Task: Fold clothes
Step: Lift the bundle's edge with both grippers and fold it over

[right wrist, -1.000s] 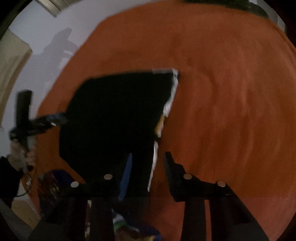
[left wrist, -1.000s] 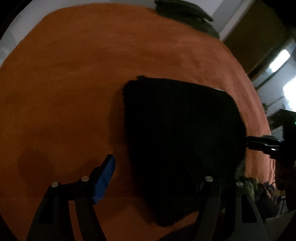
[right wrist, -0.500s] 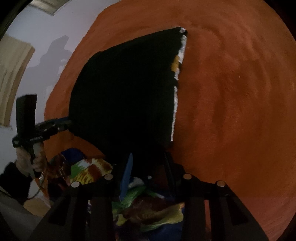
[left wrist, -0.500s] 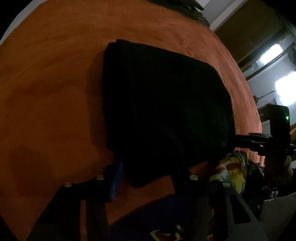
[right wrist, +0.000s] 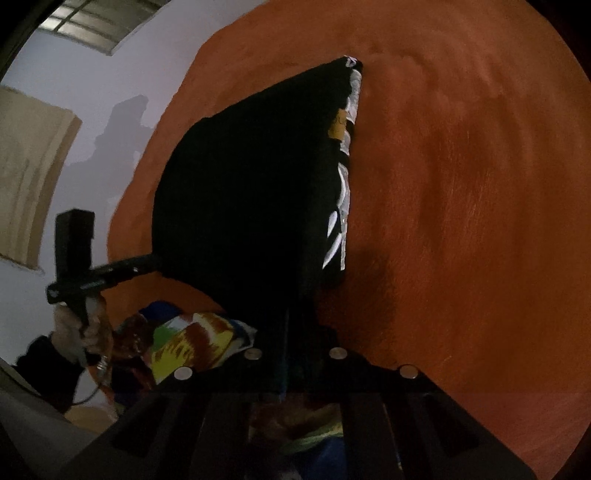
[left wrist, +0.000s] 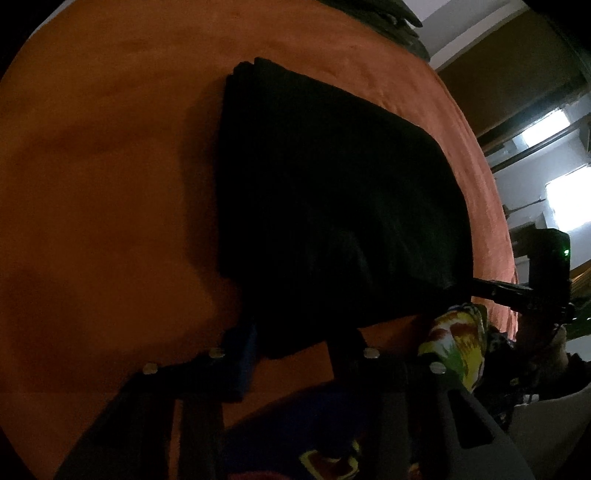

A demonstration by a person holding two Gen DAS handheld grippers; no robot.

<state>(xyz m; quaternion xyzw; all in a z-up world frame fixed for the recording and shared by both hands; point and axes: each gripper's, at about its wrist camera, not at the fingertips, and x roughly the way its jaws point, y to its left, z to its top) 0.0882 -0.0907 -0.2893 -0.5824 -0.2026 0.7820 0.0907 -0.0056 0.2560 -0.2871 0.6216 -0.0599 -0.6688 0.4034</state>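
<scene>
Claws (left wrist: 295, 343) (right wrist: 295, 328) closing — black garment (left wrist: 332, 206) between, gripped

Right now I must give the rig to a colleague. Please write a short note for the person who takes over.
Left tool: jaws have just been closing around the near left corner of the folded black garment; full pinch not clear.
Right tool: shut on the near right corner of the same garment.
Garment lies on the orange surface, folded to a compact rectangle. A multicoloured cloth lies at the near edge, a dark pile at the far edge.
Left: probably finish or move this fold, then do the multicoloured cloth.
</scene>
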